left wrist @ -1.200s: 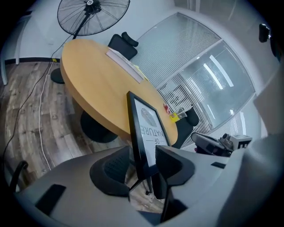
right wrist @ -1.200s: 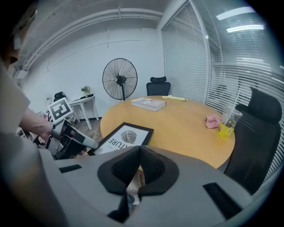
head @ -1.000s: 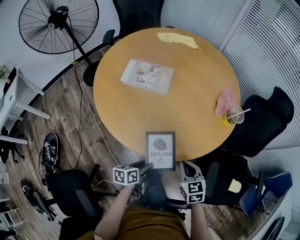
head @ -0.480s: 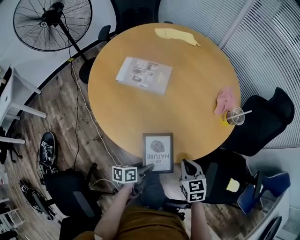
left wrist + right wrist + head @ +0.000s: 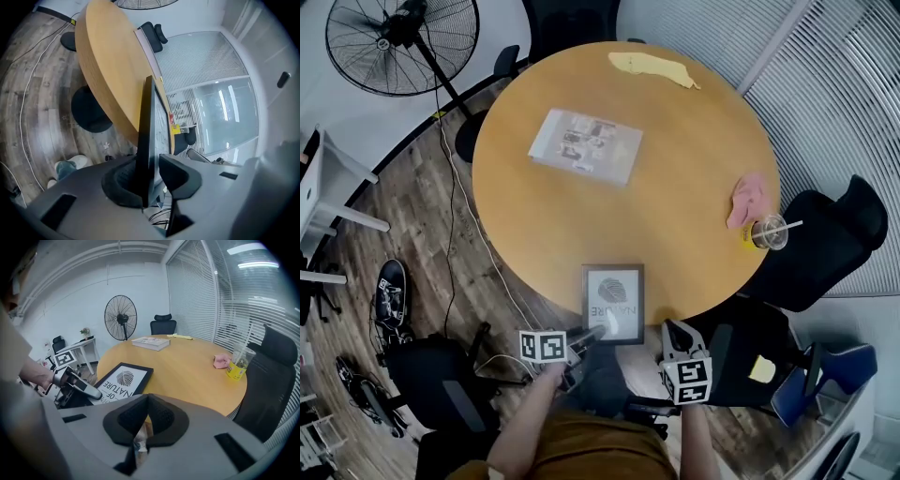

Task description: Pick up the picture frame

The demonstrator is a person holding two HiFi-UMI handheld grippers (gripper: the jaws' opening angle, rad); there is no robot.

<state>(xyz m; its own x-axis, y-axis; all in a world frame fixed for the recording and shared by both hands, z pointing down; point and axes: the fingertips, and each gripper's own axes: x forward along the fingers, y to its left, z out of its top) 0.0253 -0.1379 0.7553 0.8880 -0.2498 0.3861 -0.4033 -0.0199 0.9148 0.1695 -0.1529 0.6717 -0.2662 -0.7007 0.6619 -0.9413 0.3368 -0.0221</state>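
Note:
The black picture frame (image 5: 613, 291) with a leaf print lies at the round table's (image 5: 572, 225) near edge, its bottom end hanging over the rim. My left gripper (image 5: 602, 330) is at the frame's near left corner. In the left gripper view the frame (image 5: 149, 117) stands edge-on between the jaws of that gripper (image 5: 150, 159), which have just been closing and now pinch it. My right gripper (image 5: 675, 331) hovers just right of the frame, below the table rim. Its jaws (image 5: 147, 397) are shut with nothing in them, and the frame (image 5: 121, 378) lies ahead to its left.
On the table lie a magazine (image 5: 586, 145), a yellow cloth (image 5: 652, 67), a pink cloth (image 5: 747, 200) and a drink cup with a straw (image 5: 769, 232). Black office chairs (image 5: 825, 244) stand around it. A floor fan (image 5: 394, 37) and a cable are at the far left.
The left gripper has rolled and its jaws have come in on the frame's near left corner. The right gripper has stayed put.

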